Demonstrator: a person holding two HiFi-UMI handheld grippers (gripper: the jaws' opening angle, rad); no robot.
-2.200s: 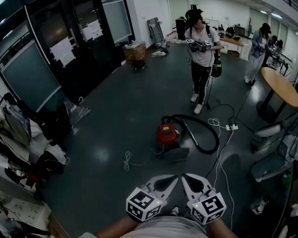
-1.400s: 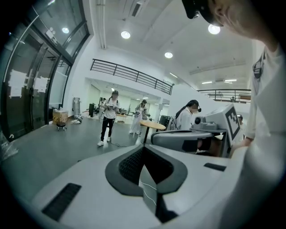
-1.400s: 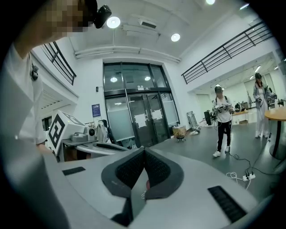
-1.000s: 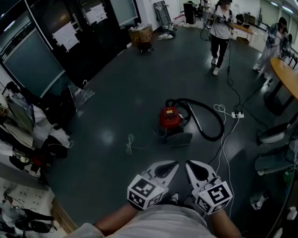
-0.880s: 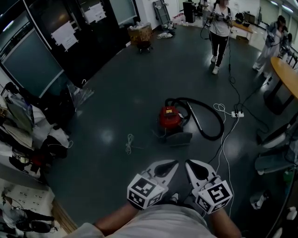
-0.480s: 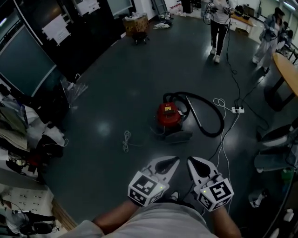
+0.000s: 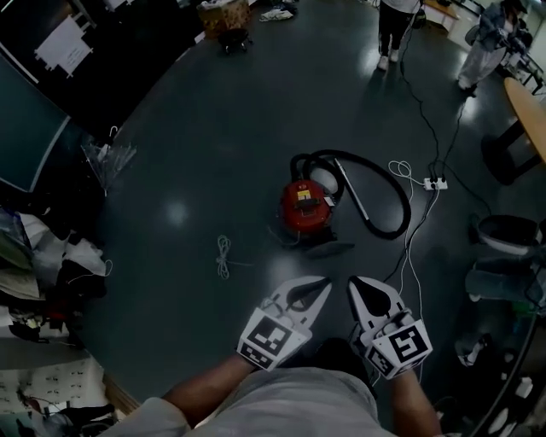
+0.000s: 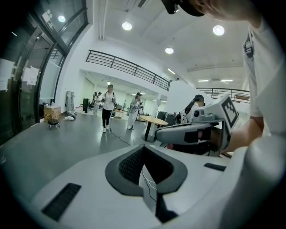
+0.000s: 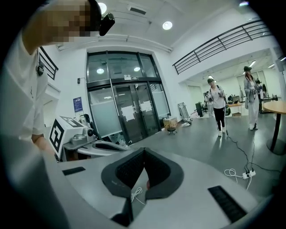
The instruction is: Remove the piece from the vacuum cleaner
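Observation:
In the head view a red canister vacuum cleaner stands on the dark floor. Its black hose loops to the right, and a dark floor nozzle lies just in front of it. Both grippers are held side by side in front of the person's body, short of the vacuum and touching nothing. My left gripper is shut with its jaw tips meeting and nothing between them. My right gripper is shut too and empty. Each gripper view shows the other gripper beside it.
A coiled white cord lies left of the vacuum. A power strip with cables sits to its right. Chairs and a round wooden table stand at the right, clutter at the left. People stand far back.
The head view has tilted down and come closer, so the vacuum sits nearer and lower in view. The grippers stay shut, side by side. The far person has moved away.

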